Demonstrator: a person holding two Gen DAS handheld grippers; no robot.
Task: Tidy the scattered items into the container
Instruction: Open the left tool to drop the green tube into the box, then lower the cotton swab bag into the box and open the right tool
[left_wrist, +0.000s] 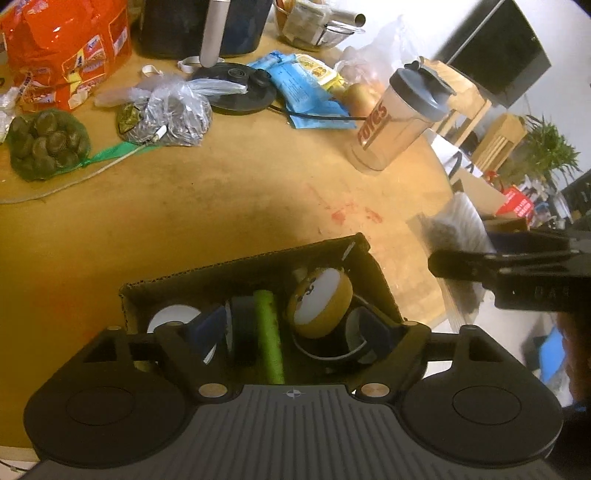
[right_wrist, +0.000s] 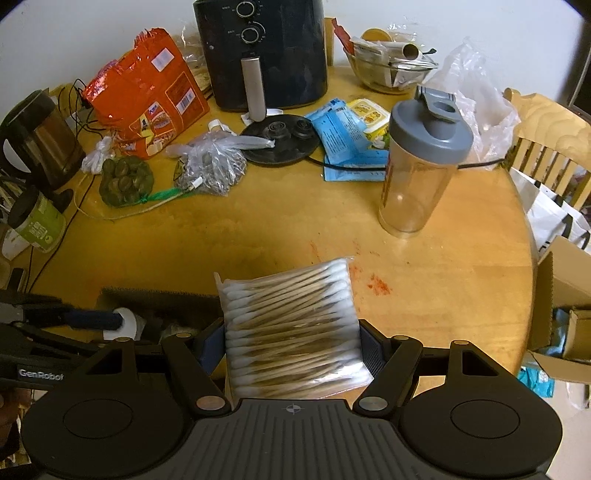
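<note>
Step in hand: carrying an item to the cardboard box (left_wrist: 258, 280). The right gripper (right_wrist: 293, 345) is clamped on a packet of cotton swabs (right_wrist: 291, 325), held just right of the box. The left gripper (left_wrist: 291, 332) hangs over the box with fingers spread, apparently empty, though its tips are partly masked by the contents. Next move: shift the packet left over the opening and release.
</note>
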